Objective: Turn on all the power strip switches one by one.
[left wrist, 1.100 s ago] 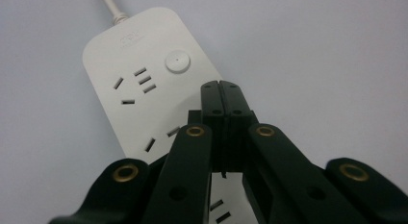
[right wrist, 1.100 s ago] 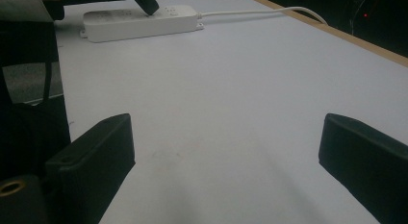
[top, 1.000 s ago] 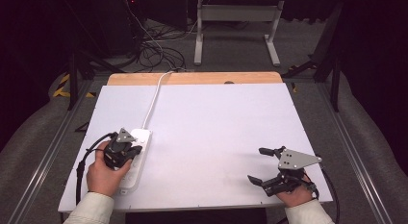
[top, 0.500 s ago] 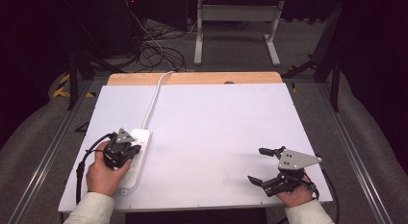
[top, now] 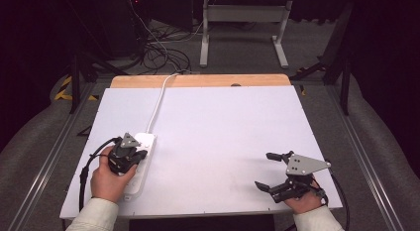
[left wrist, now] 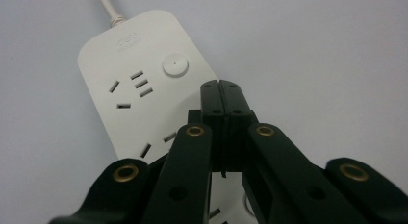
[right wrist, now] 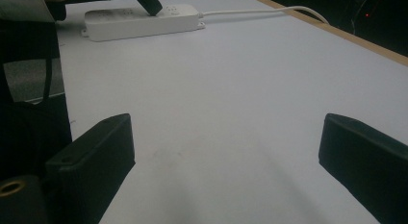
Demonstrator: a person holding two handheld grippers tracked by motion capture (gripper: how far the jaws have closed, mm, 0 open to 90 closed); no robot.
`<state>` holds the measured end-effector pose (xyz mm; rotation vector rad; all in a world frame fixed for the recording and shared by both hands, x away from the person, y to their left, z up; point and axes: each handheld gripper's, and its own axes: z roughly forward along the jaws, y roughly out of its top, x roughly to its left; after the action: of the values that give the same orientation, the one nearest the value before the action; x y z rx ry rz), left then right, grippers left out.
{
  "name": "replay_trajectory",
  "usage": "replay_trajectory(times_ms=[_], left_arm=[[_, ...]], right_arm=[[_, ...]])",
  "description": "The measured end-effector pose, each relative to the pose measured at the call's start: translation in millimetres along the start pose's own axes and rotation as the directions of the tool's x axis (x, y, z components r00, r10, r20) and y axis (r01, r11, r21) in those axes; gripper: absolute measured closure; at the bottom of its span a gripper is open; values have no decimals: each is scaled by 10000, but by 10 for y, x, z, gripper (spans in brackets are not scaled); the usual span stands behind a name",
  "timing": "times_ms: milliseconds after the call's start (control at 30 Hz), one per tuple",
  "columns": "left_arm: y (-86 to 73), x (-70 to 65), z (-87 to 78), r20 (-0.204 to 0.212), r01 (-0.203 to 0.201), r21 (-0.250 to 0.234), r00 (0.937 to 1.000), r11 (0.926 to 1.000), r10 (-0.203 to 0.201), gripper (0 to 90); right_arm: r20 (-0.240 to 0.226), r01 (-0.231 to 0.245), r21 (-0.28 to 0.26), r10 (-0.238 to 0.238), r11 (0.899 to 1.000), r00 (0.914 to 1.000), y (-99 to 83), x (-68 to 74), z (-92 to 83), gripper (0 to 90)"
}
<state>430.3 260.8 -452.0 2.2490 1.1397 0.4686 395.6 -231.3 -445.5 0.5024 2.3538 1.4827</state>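
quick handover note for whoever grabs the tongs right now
Left tongs: jaws shut with nothing between them, tips over the power strip just below its round button; contact with the strip cannot be told.
Right tongs: open, holding nothing, at the near right of the table.
Power strip lies at the near left, its cord running off the far edge. No plug in the sockets that show.
Done: left tongs brought to the strip. Left: probably pressing the button.

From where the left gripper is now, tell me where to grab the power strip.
Grip the power strip across its narrow width, on the two long side walls, coming straight down from above. It lies flat and is long and slim. Open the left gripper first: its jaws are shut above the strip's top face.
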Motion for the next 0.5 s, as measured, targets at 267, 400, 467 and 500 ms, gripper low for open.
replay_trajectory(times_ms=[267,400,467,500], left_arm=[[-10,11,-1,1,46,-40,10000,10000,-46,900],[-23,26,6,185,160,-93,9997,9998,-158,900],[-22,19,8,117,138,-104,9998,9999,-136,900],[-25,21,9,151,163,-110,9998,9998,-161,900]], right_arm=[[-2,7,-21,-7,10000,10000,-2,-1,-6,56],[-19,3,-27,-3,10000,10000,0,1,-5,56],[-31,-10,-33,10,10000,10000,1,5,-3,56],[-36,-10,-26,9,10000,10000,1,6,-2,56]])
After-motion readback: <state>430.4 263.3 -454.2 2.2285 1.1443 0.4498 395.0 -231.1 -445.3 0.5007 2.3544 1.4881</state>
